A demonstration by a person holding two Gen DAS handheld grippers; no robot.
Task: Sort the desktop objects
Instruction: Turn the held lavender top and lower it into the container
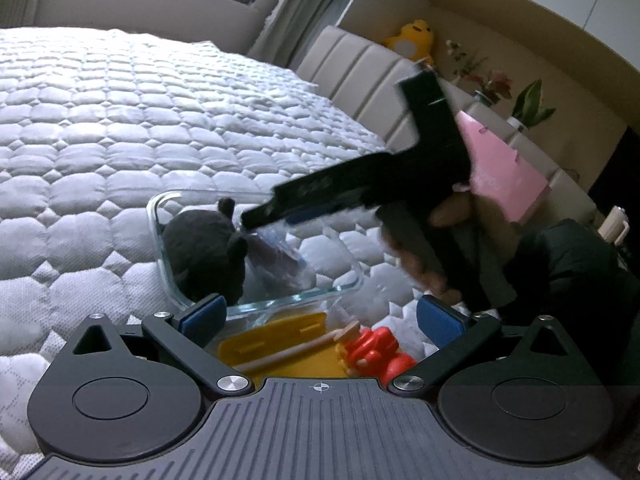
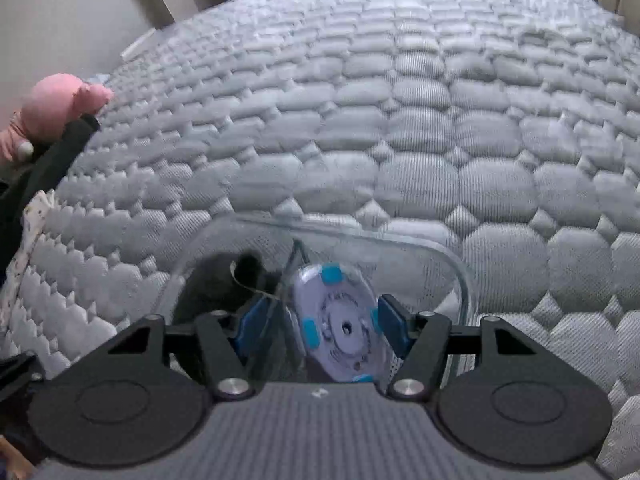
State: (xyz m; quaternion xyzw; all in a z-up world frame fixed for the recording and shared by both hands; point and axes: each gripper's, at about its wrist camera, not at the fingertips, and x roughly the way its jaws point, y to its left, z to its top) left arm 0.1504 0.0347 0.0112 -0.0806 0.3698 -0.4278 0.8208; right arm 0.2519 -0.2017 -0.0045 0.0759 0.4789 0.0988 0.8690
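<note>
We are placing a round tape dispenser (image 2: pixel 340 328) into the glass container (image 2: pixel 464 276) that sits on the bed (image 2: pixel 400 120).

1. Keep the right gripper (image 2: pixel 324 324) tilted down over the container's open top, clear of the glass rim.
2. Lower until the dispenser is near the container floor before letting go; a drop onto glass may bounce it out or knock the black plush toy (image 1: pixel 208 248) already lying in the left end.
3. Release into the free space beside the toy, then lift straight up.

Jaw state, right: about mid-opening, the dispenser between the blue pads. One pad appears to touch its edge; we cannot tell whether the other presses on it, so the grip is unconfirmed.

Jaw state, left gripper (image 1: pixel 320 316): wide open and empty, held over a yellow piece (image 1: pixel 280 340) and a red toy (image 1: pixel 380 352) just beside the container.
</note>
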